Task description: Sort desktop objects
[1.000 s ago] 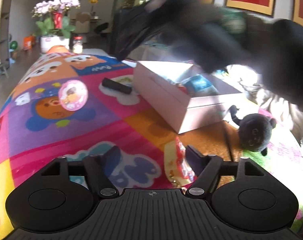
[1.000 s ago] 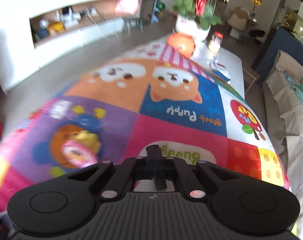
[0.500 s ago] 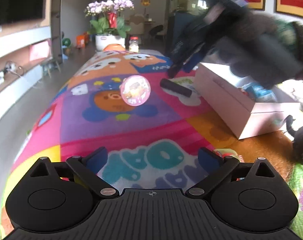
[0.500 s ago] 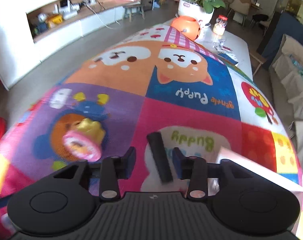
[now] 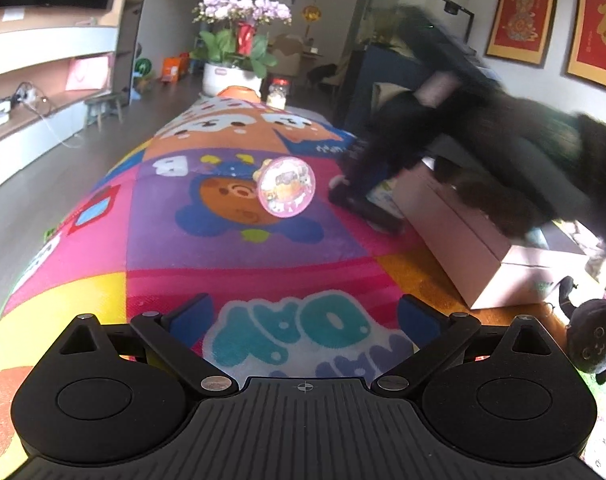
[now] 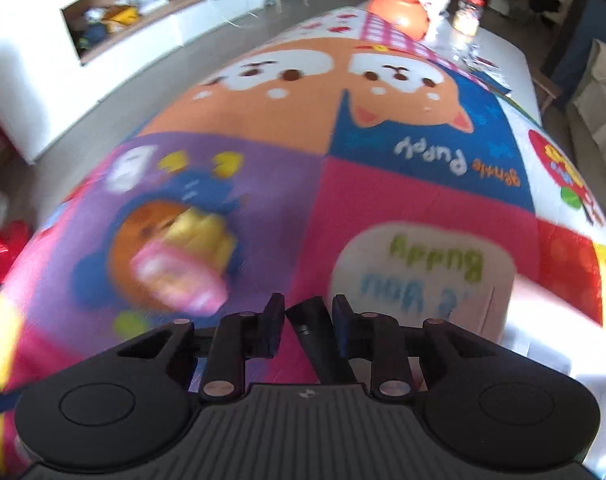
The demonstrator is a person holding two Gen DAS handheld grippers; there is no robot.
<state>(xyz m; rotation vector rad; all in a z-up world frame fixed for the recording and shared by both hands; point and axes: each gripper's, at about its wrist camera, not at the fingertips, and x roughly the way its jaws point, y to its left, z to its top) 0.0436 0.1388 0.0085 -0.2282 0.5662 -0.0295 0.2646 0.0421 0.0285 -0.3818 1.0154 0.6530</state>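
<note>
- This is a home living room, seen from both wrist views.
- A potted orchid (image 5: 243, 12) with pink-purple blooms stands in a white planter at the far end of the counter (image 5: 239, 264).
- The counter wears a bright patchwork cover (image 6: 383, 208) printed with cartoon puppies and bears, a child's pattern.
- Red and gold framed hangings (image 5: 517, 8) line the right wall.
- A low white media unit (image 6: 115, 20) runs along the left wall, its open shelf cluttered with cables and small household things.
- A small stool (image 5: 105, 106) sits on the wood-look floor (image 5: 51, 176).
- A sofa cushion (image 6: 601, 92) shows at the right.
</note>
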